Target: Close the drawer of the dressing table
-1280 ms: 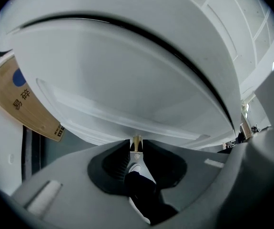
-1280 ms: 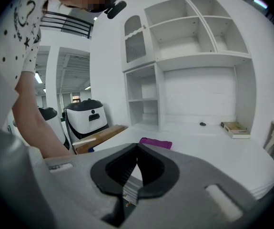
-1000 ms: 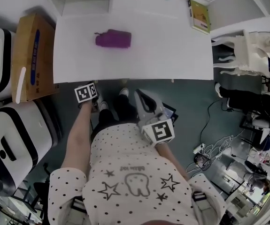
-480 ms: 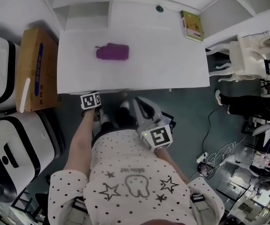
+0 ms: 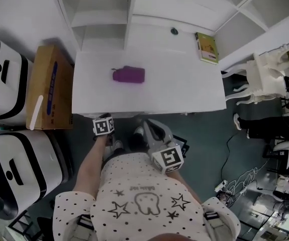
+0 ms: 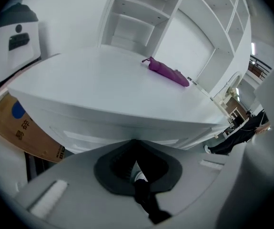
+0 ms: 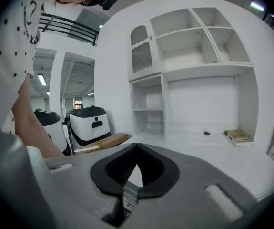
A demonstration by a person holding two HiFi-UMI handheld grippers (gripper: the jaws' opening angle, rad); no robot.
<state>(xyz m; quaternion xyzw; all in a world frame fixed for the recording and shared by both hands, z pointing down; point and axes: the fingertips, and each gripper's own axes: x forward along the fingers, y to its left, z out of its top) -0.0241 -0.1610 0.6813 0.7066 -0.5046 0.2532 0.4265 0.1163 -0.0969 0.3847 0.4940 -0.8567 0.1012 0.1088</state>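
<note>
Head view: the white table (image 5: pixel 184 89) is occupying the upper centre of the frame, with open shelves (image 5: pixel 104 14) rising behind it. A purple pouch (image 5: pixel 129 75) is lying on the table top, left of centre and well apart from a book (image 5: pixel 207 47) at the upper right corner. A cardboard box (image 5: pixel 49 87) is standing just beside the table's left edge.

Left gripper view: the left gripper (image 6: pixel 133 142) is pointing at the table front from low in the frame. Its jaws are meeting at the tips, with nothing between them. The drawer (image 6: pixel 94 128) is showing directly above the jaw tips as a panel under the table top. It is sitting flush with the table front and is not projecting. Whether the gripper is touching the panel cannot be told.

Right gripper view: the right gripper (image 7: pixel 137 147) is facing the shelves, and its jaws are likewise together and holding nothing.

In the head view both grippers are sitting near the table's front edge, at centre frame.
</note>
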